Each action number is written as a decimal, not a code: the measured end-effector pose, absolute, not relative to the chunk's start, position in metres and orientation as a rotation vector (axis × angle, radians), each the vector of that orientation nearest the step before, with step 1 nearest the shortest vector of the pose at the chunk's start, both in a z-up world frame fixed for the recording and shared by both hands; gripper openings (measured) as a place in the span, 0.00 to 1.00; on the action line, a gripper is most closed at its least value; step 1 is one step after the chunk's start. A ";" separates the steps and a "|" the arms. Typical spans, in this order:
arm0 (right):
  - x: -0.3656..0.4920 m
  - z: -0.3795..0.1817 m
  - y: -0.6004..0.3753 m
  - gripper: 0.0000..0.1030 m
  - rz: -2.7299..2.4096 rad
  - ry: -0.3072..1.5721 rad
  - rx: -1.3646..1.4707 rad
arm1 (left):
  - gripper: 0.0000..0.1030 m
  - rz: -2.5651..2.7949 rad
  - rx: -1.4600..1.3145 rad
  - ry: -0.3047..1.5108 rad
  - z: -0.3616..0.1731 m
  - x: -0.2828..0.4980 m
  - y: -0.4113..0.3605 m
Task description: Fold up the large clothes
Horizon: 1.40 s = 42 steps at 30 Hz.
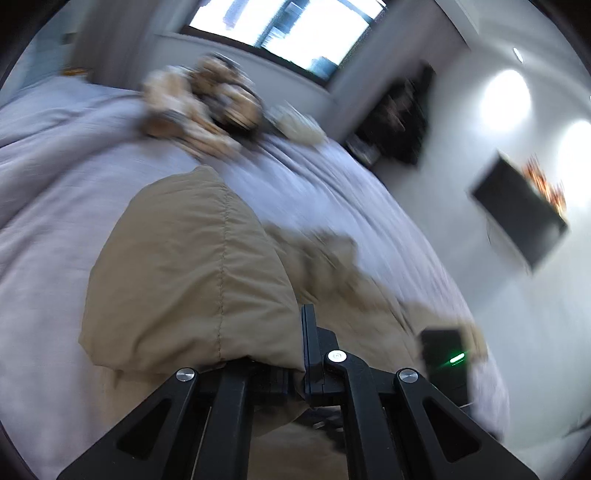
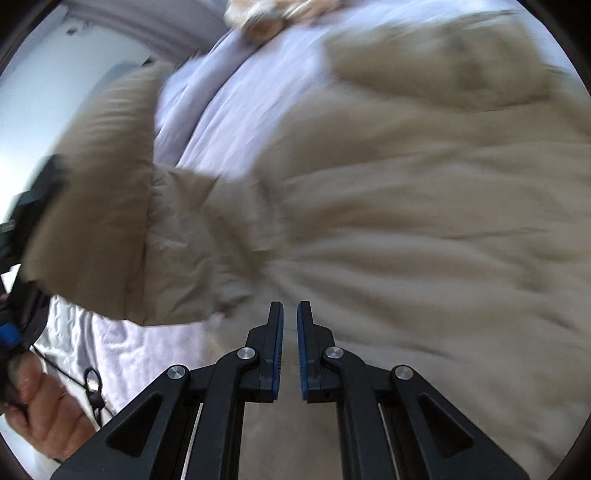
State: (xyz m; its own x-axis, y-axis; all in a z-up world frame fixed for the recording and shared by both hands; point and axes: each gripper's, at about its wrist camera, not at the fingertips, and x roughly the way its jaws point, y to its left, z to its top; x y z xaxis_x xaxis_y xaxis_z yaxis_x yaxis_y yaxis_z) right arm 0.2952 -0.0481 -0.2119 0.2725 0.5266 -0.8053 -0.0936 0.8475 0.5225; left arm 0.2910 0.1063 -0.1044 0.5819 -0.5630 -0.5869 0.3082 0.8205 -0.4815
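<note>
A large tan padded jacket [image 2: 424, 221] lies spread on a lilac bed cover [image 1: 55, 184]. My left gripper [image 1: 295, 332] is shut on a puffy tan sleeve [image 1: 192, 273] of the jacket and holds it lifted above the bed; the left finger is hidden under the cloth. In the right wrist view the same lifted sleeve [image 2: 99, 221] hangs at the left, with the left gripper's body [image 2: 26, 229] and the person's hand [image 2: 44, 413] beside it. My right gripper [image 2: 290, 332] hovers just above the jacket's body, jaws nearly together with a narrow gap, holding nothing.
A heap of tan and brown patterned clothes [image 1: 199, 103] lies at the far side of the bed. Beyond it are a window [image 1: 288, 29], a dark shelf [image 1: 402, 118] and a wall screen [image 1: 517, 218]. The right gripper's body [image 1: 443, 354] shows a green light.
</note>
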 end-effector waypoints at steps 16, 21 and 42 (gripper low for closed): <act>0.235 -0.217 -0.253 0.10 0.082 1.205 0.438 | 0.97 -0.430 0.091 0.947 -0.178 0.254 -0.019; 0.232 -0.198 -0.228 0.35 0.107 1.184 0.365 | 0.96 -0.301 0.030 0.885 -0.147 0.249 0.039; 0.308 -0.187 -0.126 0.07 0.081 0.958 0.022 | 0.96 0.257 -0.103 1.075 -0.243 0.313 0.186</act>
State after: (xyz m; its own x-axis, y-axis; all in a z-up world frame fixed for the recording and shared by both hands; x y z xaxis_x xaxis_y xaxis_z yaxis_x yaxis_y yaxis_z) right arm 0.3077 -0.1264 -0.1869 0.5727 0.0786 -0.8160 -0.0587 0.9968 0.0548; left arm 0.3128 0.1861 -0.2428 0.4494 0.1573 -0.8794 -0.2574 0.9654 0.0411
